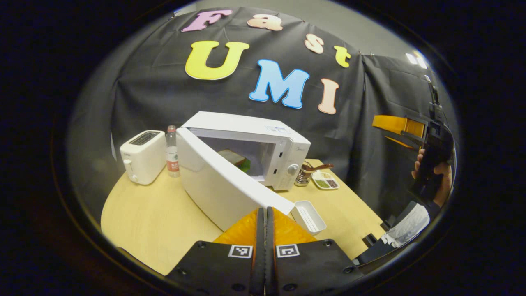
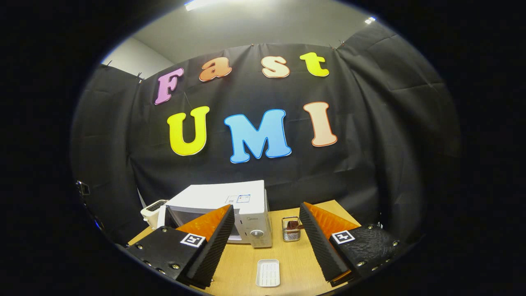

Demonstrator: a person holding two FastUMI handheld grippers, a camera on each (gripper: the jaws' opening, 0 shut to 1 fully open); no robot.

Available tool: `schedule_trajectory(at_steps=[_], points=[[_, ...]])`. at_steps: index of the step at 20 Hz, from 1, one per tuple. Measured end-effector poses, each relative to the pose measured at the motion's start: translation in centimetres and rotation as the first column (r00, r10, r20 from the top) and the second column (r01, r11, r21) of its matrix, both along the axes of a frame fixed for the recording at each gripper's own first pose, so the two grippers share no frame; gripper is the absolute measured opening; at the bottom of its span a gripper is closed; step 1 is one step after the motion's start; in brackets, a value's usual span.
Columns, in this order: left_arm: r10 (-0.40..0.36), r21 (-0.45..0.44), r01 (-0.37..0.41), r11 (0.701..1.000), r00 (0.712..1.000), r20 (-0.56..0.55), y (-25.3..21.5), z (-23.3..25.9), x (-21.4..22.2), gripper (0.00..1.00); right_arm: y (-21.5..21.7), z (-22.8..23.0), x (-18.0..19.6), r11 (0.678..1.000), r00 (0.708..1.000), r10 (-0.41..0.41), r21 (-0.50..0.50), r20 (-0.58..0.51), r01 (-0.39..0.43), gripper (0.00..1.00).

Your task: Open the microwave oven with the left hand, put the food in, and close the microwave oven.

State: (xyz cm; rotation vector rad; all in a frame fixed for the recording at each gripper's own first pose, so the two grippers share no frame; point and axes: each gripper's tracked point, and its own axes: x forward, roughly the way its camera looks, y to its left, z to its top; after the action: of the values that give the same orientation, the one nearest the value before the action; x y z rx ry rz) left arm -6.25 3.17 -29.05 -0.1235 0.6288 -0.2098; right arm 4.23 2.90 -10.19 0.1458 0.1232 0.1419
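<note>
Glossy white microwave [image 1: 263, 160], pale wood-look table [image 1: 156, 222], matt black cloth.

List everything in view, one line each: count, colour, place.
microwave: 1, white, centre of table, door swung open
food: 1, brown with green, inside microwave
toaster: 1, white, beside microwave's hinge side
bottle: 1, clear, between toaster and microwave
wire holder: 1, metal, beside microwave's dial side
sectioned dish: 1, white, next to wire holder
small tray: 1, white, front of table
table: 1, light wood
left gripper: jaws together, just short of door edge
right gripper: jaws wide apart, holding nothing
hand: 1, holding right gripper
</note>
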Motion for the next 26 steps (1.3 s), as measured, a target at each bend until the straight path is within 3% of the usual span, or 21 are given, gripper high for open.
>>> schedule_trajectory(at_steps=[16,26], points=[[-0.069,-0.035,0.068,0.997,0.997,-0.018,-7.1,-2.9,8.6,0.07,-5.6,-1.6,4.0,0.998,0.998,-0.059,0.009,-0.036,0.060,0.96],[-0.051,-0.075,0.051,0.996,0.999,-0.007,-9.7,-4.1,14.8,0.07,-8.2,-2.1,5.9,0.995,0.995,-0.095,-0.005,-0.043,0.095,0.96]])
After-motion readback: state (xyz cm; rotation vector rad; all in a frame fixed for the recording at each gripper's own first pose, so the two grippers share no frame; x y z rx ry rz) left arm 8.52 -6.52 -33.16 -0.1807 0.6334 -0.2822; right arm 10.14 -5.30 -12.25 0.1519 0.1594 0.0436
